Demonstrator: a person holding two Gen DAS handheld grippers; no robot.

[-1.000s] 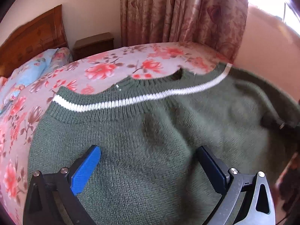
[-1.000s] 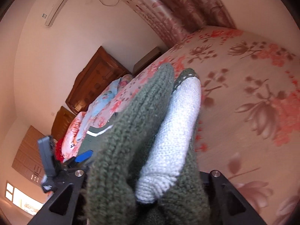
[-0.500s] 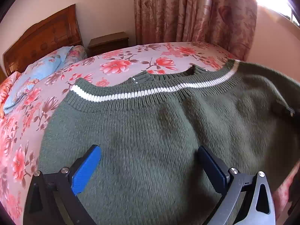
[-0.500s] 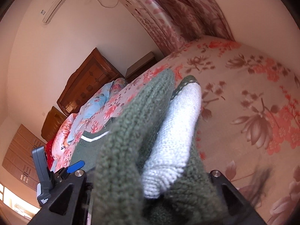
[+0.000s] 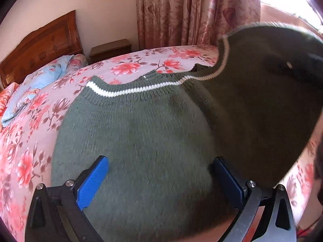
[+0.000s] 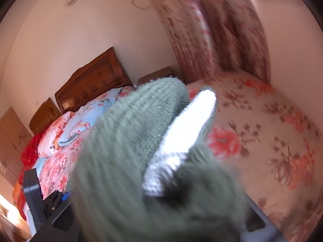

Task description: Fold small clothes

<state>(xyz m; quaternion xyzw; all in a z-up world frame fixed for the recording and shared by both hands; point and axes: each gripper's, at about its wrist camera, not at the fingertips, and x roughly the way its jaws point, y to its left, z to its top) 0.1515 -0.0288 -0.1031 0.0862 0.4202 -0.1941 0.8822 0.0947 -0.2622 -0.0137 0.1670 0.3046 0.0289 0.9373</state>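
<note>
A dark green knit sweater [image 5: 141,133] with a white stripe [image 5: 129,91] near its ribbed hem lies spread on the floral bed [image 5: 30,141]. My left gripper [image 5: 159,173] is open, its blue fingers [image 5: 92,179] just above the sweater's near part. The sweater's right side [image 5: 262,100] is lifted up high in the air. In the right wrist view my right gripper [image 6: 161,211] is shut on a bunched edge of the sweater [image 6: 129,161], whose white stripe [image 6: 181,137] shows; the fabric hides the fingers.
A wooden headboard [image 5: 40,44] and a nightstand [image 5: 110,49] stand at the far left. Blue and floral pillows [image 5: 34,84] lie by the headboard. Floral curtains [image 5: 191,12] hang behind the bed. The left gripper shows at the lower left of the right wrist view [image 6: 40,201].
My right gripper has lifted the sweater's right side higher and carried it leftward over the rest. The left gripper has stayed open over the sweater.
</note>
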